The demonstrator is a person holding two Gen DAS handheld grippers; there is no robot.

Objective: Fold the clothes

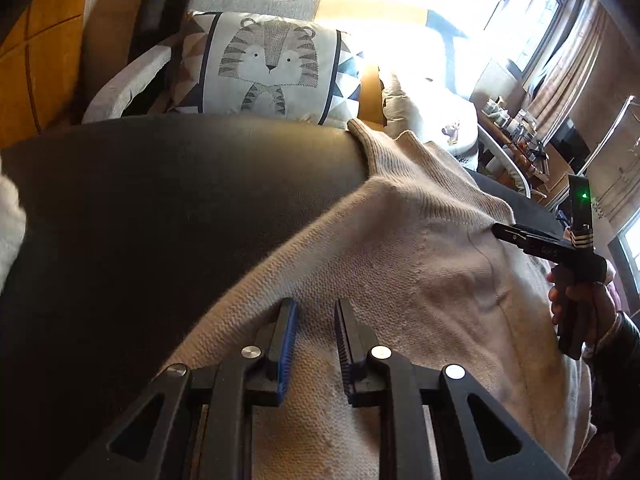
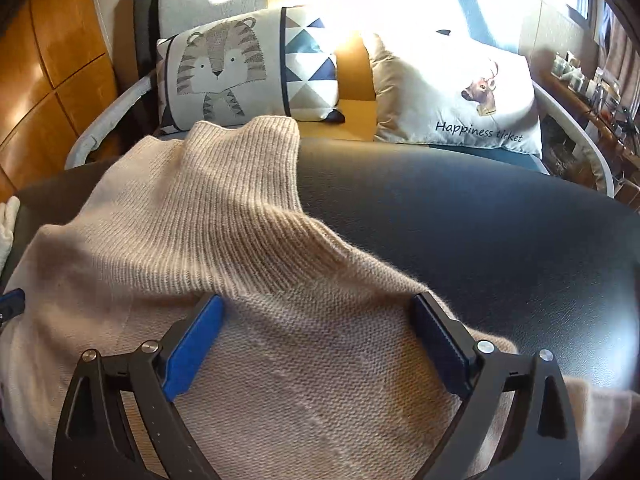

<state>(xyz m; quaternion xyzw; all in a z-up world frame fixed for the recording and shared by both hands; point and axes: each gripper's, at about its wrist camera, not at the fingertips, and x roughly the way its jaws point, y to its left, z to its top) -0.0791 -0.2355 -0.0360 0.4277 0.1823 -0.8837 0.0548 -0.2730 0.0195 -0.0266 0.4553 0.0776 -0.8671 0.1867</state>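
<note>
A beige knit sweater (image 2: 280, 360) with a ribbed high collar (image 2: 248, 168) lies spread on a dark leather surface (image 2: 480, 240). My right gripper (image 2: 318, 300) hovers over the shoulder area below the collar, jaws wide open, with no fabric pinched. My left gripper (image 1: 316, 308) is at the sweater's (image 1: 400, 248) other side edge. Its jaws stand narrow with knit filling the gap, and a taut ridge of fabric runs toward them. In the left wrist view a finger (image 1: 532, 242) of the right gripper reaches over the sweater from the right, held by a hand (image 1: 576, 300).
Behind the leather surface stand a tiger-print cushion (image 2: 224, 72) and a white deer cushion (image 2: 460, 88). A white cloth (image 2: 8, 224) shows at the left edge. Wooden panelling (image 2: 52, 60) is far left. A cluttered side table (image 1: 520, 132) and a window are at the right.
</note>
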